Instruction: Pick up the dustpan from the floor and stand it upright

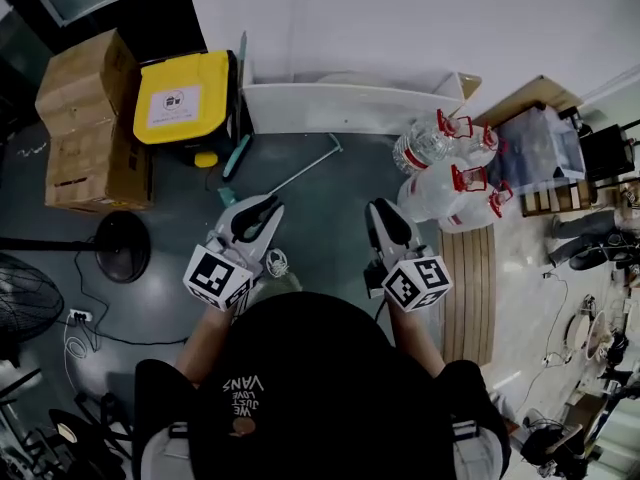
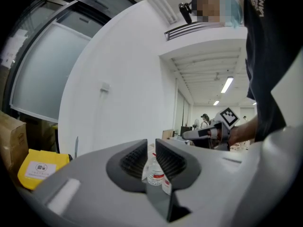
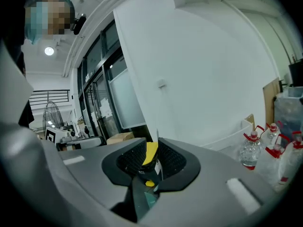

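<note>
In the right gripper view the jaws hide most of the yellow bin (image 3: 150,151) and the dustpan (image 3: 150,199); in the left gripper view they cover the water bottles (image 2: 155,173). The head view's left edge cuts off a fan (image 1: 20,303)

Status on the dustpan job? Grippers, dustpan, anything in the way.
Neither holds anything: left gripper shut, right gripper opening, nothing between jaws. Teal dustpan looks upright beside yellow bin. Thin rod on floor in front of it.

Matt cardboard boxes (image 1: 92,118); glossy yellow plastic bin lid (image 1: 182,98); clear plastic bottles (image 1: 440,183).
</note>
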The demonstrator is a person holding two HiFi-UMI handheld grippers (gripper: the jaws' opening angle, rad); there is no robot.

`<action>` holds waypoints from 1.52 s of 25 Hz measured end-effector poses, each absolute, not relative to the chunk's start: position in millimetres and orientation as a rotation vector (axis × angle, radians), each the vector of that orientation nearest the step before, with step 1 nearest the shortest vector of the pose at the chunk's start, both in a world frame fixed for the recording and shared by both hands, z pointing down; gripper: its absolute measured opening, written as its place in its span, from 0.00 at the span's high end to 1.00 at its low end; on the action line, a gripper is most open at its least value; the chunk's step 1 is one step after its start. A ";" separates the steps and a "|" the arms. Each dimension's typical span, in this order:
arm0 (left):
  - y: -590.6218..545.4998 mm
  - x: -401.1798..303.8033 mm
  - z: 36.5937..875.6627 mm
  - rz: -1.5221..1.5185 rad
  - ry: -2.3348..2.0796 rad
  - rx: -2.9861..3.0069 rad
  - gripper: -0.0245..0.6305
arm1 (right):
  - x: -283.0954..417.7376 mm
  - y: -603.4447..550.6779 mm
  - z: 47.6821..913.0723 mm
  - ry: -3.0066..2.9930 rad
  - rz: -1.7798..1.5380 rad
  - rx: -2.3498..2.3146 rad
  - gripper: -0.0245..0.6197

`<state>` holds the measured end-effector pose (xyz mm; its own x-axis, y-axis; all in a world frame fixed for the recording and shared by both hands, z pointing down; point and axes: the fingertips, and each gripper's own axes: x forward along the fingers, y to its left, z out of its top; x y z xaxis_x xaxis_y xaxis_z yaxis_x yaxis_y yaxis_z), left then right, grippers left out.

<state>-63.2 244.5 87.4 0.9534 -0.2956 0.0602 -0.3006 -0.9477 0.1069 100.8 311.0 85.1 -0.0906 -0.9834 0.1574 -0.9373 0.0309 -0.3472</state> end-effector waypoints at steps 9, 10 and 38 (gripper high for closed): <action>186.6 -82.8 94.5 0.023 -0.503 2.973 0.86 | 92.0 237.7 93.0 2.212 -0.603 -2.046 0.85; 183.1 -84.7 95.7 0.022 -0.519 2.968 0.86 | 91.8 230.8 94.2 2.224 -0.610 -2.038 0.84; 28.0 3.1 236.0 0.287 -1.026 2.615 0.78 | 197.5 12.6 244.7 2.593 -0.910 -1.797 0.80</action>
<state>3.1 28.0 236.0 0.7225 -0.6243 0.2969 -0.6878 -0.6925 0.2176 197.5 12.6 244.7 -0.3938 -0.8210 0.4134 -0.8992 0.2509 -0.3584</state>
